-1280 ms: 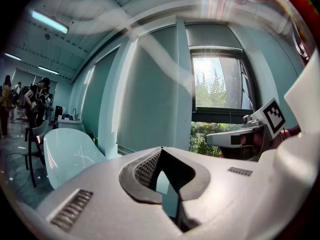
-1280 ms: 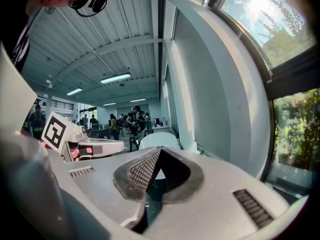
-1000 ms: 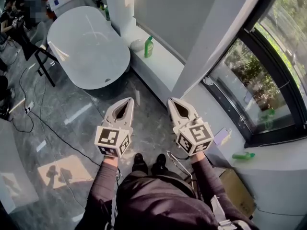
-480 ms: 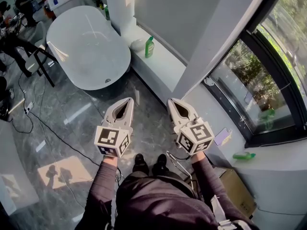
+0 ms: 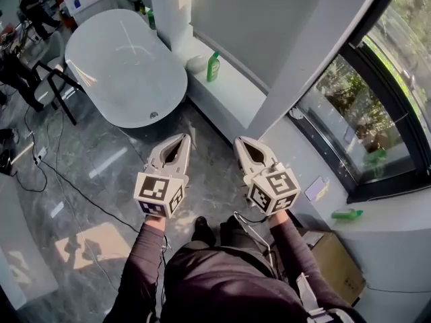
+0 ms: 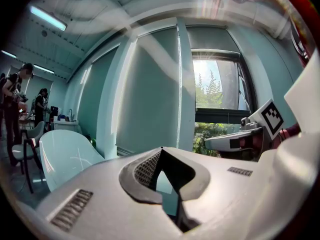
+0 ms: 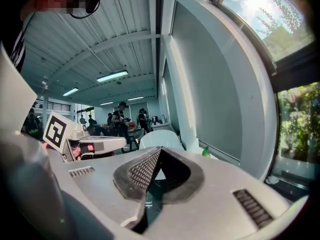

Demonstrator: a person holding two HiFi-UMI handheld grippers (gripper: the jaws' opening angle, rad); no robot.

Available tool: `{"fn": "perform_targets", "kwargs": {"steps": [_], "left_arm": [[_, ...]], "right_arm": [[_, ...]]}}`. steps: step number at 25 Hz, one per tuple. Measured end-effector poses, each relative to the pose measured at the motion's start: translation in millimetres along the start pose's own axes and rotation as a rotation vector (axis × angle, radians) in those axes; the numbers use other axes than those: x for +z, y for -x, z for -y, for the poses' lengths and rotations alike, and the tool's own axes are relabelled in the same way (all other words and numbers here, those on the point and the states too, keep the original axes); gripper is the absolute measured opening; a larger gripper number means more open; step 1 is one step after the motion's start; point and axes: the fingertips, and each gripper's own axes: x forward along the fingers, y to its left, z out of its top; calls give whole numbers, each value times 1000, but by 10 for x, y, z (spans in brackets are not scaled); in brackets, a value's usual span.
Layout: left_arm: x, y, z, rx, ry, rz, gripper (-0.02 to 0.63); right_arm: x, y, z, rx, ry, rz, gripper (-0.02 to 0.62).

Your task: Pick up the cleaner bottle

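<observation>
1. The green cleaner bottle [image 5: 213,66] is standing upright on a white ledge [image 5: 237,94] along the wall, near a white bathtub [image 5: 124,66].
2. Grey marble floor [image 5: 101,160] is stretching between the bathtub and the person.
3. The left tongs [image 5: 186,138] and the right tongs [image 5: 238,140] are hovering well apart from the bottle, both closed on nothing.

Strong daylight enters through the window [image 5: 367,106], whitening the ledge [image 5: 232,89] and putting glare on the tub [image 5: 124,62]. A sunlit patch with dark shadows lies on the glossy floor [image 5: 101,160]. The head view is sharp. Both gripper views are fisheye: walls bow and the corners go black. The left claw [image 6: 160,150] and right claw [image 7: 159,149] loom slightly soft; the sky burns out, and the ceiling lamps [image 7: 112,76] glow.
</observation>
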Motion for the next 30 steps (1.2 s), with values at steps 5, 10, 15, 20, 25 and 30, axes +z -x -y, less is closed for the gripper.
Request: {"fn": "perform_targets", "kwargs": {"steps": [5, 10, 15, 20, 25, 30], "left_arm": [[17, 12, -79, -11, -1, 0, 8], [-5, -51, -108, -27, 16, 9, 8], [-60, -219, -199, -23, 26, -7, 8], [-95, -456, -413, -8, 33, -23, 8], [-56, -830, -619, 6, 33, -19, 8], [16, -1276, -720, 5, 40, -9, 8]], "right_arm": [[65, -23, -48, -26, -1, -4, 2], [34, -86, 30, -35, 1, -13, 1], [30, -258, 157, -36, -2, -21, 0], [72, -553, 303, -34, -5, -42, 1], [157, -863, 608, -37, -3, -43, 2], [239, -1109, 951, -30, -7, -51, 2]]}}
